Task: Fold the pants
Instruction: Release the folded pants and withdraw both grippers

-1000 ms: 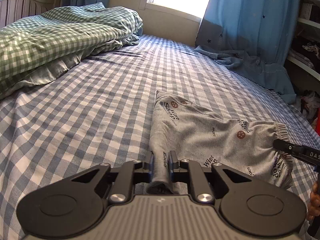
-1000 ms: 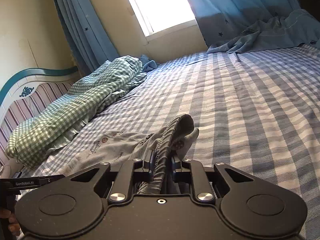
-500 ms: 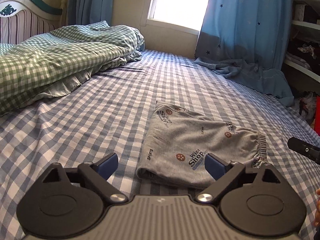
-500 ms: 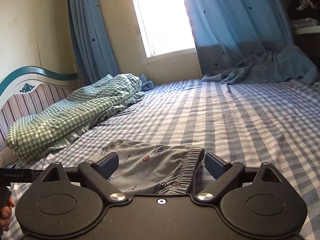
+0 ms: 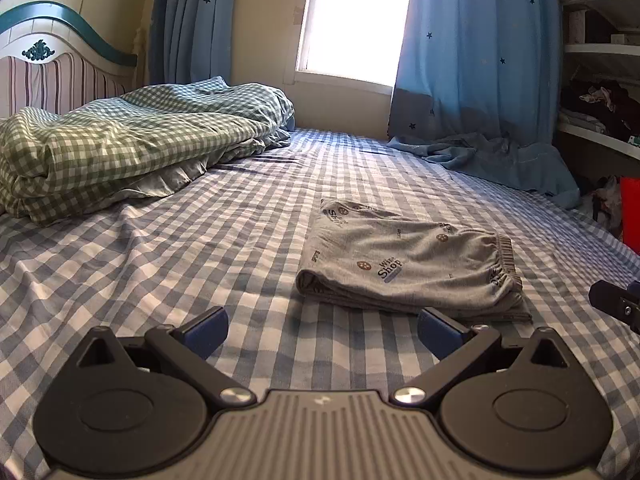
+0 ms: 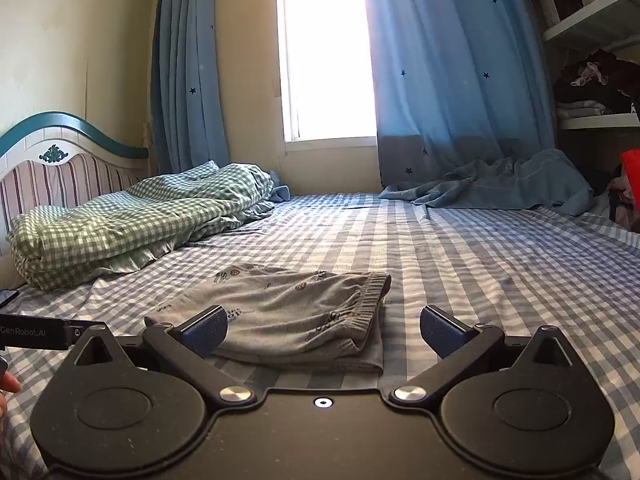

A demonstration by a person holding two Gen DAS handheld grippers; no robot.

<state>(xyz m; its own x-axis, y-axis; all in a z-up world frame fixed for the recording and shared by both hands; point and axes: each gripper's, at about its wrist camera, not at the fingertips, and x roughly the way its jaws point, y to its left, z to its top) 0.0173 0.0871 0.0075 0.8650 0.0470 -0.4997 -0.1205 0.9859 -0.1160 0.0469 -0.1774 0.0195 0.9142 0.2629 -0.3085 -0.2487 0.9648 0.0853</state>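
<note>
Jaws of both grippers are spread wide and grip nothing. Left gripper [image 5: 322, 330]: blue pads at lower centre of its frame, over bare checked sheet, with the right-hand pad just in front of the near edge of the pants [image 5: 408, 264]. Right gripper [image 6: 323, 328]: pads at lower centre of its frame, one to either side of the near edge of the pants [image 6: 288, 312], no contact visible.

Pants: grey, printed with small round marks and lettering ("Shop" legible in the left view). They lie folded into a flat, roughly rectangular stack on the bed [image 5: 200, 240], right of centre in the left view, centre-low in the right view. Ribbed elastic waistband sits at the right end of the stack in both views; folded edge faces the cameras.

Bed is covered by a blue-and-white checked sheet, lightly wrinkled. A green checked quilt [image 5: 120, 144] is bunched at the left of the frame, well apart from the pants, against a striped headboard [image 6: 60, 176] with a teal top rail. A blue cloth [image 6: 500, 184] lies crumpled at the far right of the bed below star-print blue curtains [image 6: 448, 72]. Bright window [image 6: 328, 48] at upper centre. Shelves [image 5: 600, 92] with clothing at right edge.
</note>
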